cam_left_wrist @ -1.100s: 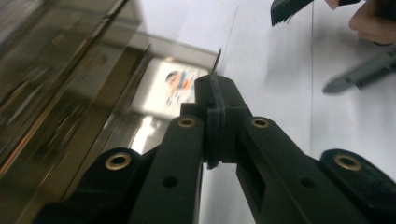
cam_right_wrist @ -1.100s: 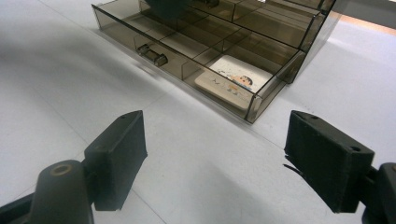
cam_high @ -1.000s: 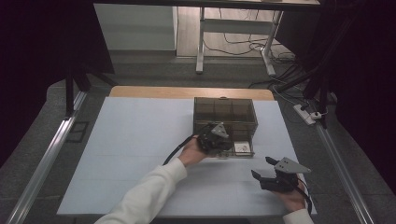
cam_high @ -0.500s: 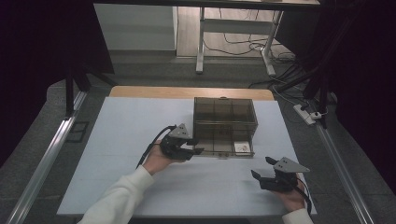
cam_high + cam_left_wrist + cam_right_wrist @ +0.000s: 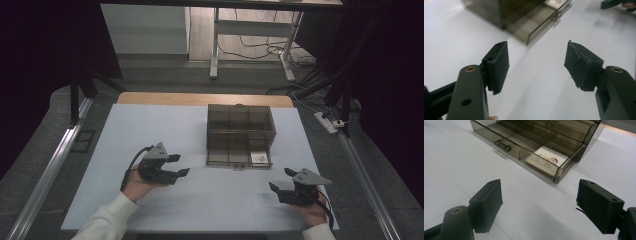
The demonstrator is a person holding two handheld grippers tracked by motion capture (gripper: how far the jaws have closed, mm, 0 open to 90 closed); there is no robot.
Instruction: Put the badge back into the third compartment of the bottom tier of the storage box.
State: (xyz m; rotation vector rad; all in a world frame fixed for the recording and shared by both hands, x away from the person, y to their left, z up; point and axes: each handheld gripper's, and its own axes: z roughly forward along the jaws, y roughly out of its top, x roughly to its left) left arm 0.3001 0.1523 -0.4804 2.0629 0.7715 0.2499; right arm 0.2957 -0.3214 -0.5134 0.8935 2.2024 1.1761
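Left gripper point(image 5: 176, 165) pulled back from drawer box point(image 5: 240, 135), fingers just opened wide, empty; right gripper point(image 5: 281, 180) wide; card point(image 5: 546, 160) cartoon visible in right gripper view.

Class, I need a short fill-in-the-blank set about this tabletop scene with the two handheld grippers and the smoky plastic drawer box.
1. The drawer of the drawer box is pulled ____.
2. A small card lies ____ the drawer.
3. The left gripper holds ____ between its pads.
4. The jaws of the right gripper stand ____.

Missing words: open; inside; nothing; open
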